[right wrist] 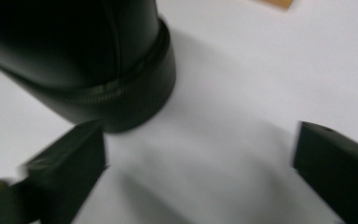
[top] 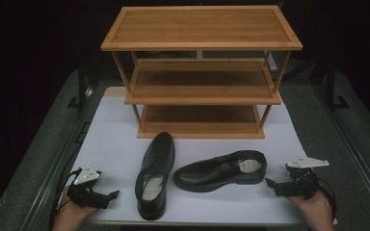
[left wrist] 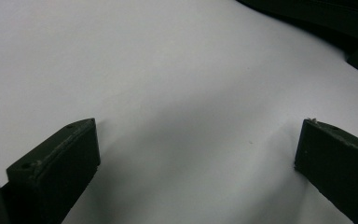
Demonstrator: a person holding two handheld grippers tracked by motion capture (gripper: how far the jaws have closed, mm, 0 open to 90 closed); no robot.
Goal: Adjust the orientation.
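Two black dress shoes lie on the white tabletop (top: 115,144). The left shoe (top: 154,175) points its toe toward the rack. The right shoe (top: 221,171) lies crosswise with its heel to the right. My left gripper (top: 112,194) rests low at the front left, a short way left of the left shoe, and is open. In the left gripper view my left gripper (left wrist: 198,135) holds nothing over bare white surface. My right gripper (top: 270,183) sits just right of the right shoe's heel. In the right gripper view my right gripper (right wrist: 200,140) is open and empty, with the heel (right wrist: 102,65) close beyond its left jaw.
A three-tier wooden shoe rack (top: 201,72) stands at the back of the table, its shelves bare. Dark floor and black stand legs (top: 82,91) flank the table. A dark shoe edge (left wrist: 349,28) crosses the top right of the left gripper view.
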